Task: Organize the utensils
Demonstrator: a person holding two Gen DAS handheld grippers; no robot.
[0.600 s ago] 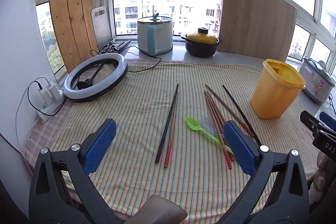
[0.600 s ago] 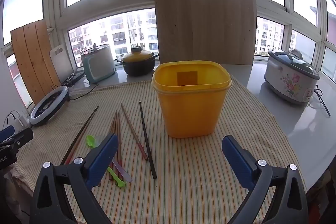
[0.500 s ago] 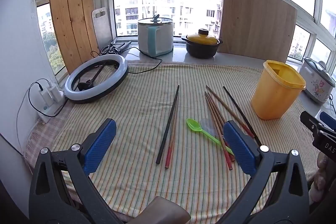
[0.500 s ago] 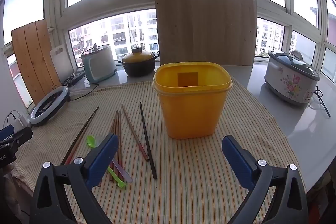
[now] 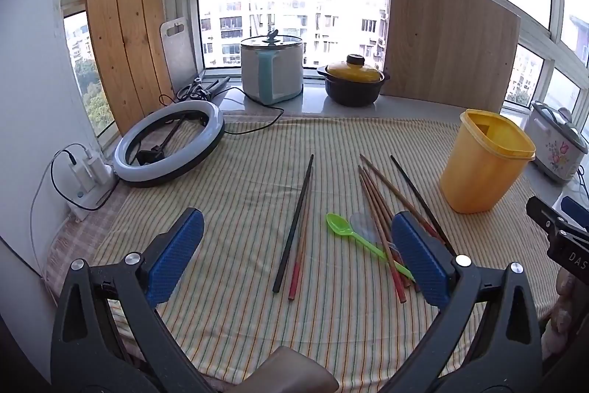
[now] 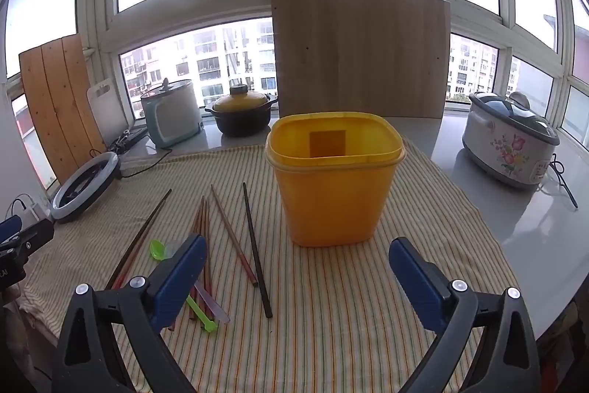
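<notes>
Several chopsticks lie loose on the striped cloth: a black and red-tipped pair (image 5: pixel 296 223) at the middle, a brown bundle (image 5: pixel 379 220) and a black one (image 5: pixel 416 194) to the right. A green plastic spoon (image 5: pixel 346 232) and a clear spoon (image 5: pixel 362 221) lie by the bundle. The empty yellow bin (image 5: pixel 486 161) stands at the right; it is centred in the right wrist view (image 6: pixel 333 179). My left gripper (image 5: pixel 294 260) is open and empty above the near chopsticks. My right gripper (image 6: pixel 294 277) is open and empty in front of the bin, chopsticks (image 6: pixel 254 245) to its left.
A ring light (image 5: pixel 169 142) and a charger block (image 5: pixel 86 172) sit at the far left. A kettle-like pot (image 5: pixel 272 70), a yellow-lidded pot (image 5: pixel 353 83) and wooden boards (image 5: pixel 449 39) line the windowsill. A floral rice cooker (image 6: pixel 511 142) stands on the counter at the right.
Both grippers have drifted very slightly; the scene sits a touch lower in the views. Nothing on the table has moved.
</notes>
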